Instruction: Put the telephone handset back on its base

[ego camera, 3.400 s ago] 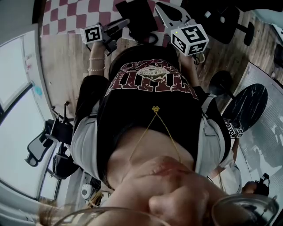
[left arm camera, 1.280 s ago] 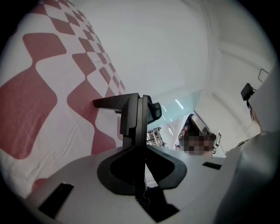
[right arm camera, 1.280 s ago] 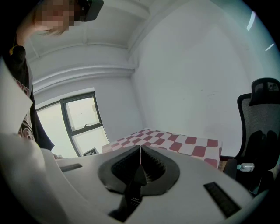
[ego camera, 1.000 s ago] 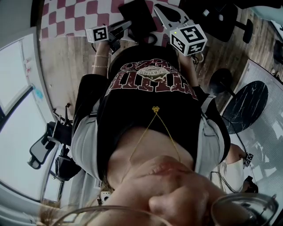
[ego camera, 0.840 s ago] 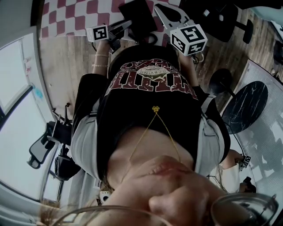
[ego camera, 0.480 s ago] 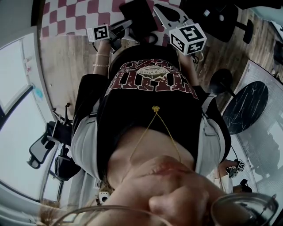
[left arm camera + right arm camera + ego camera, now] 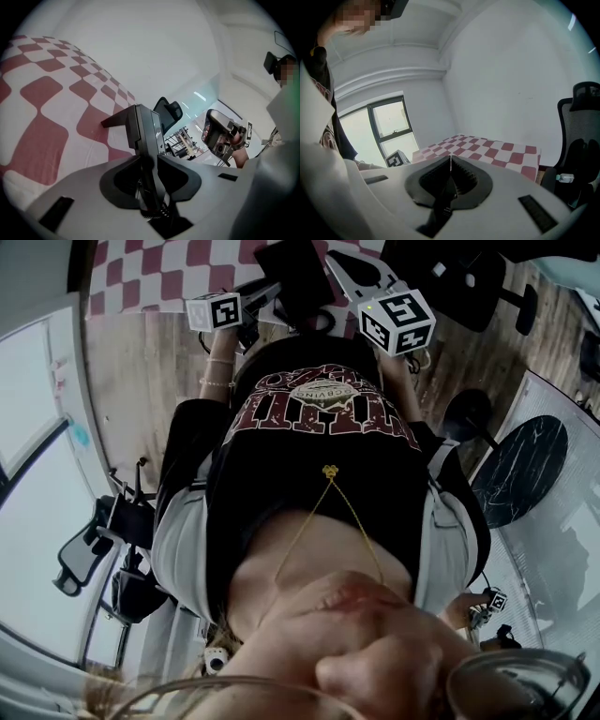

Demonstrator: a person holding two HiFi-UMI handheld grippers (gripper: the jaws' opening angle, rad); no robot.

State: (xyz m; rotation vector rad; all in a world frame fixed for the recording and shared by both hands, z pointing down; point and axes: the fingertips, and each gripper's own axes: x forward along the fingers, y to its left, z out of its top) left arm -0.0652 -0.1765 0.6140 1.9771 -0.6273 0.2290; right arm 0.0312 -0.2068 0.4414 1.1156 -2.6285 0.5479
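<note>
Left gripper (image 7: 149, 161) shifted right; handset (image 7: 144, 127) clamped, long axis along fingers (image 7: 180, 176).

Seen from the head: open over the checked cloth (image 7: 155, 273) at 11 o'clock, and over bare wooden boards (image 7: 141, 381) at 10. Crowded at 8 o'clock by office chairs (image 7: 94, 540), at 3 by a round dark table (image 7: 520, 470).

Along the left gripper (image 7: 145, 154): no room within, clamped on a black slab (image 7: 143, 131) that screens 12 o'clock.

Along the right gripper (image 7: 450, 161): closed tight with no gap. Clear toward the cloth at 12, barred by a mesh chair (image 7: 581, 136) at 3.
</note>
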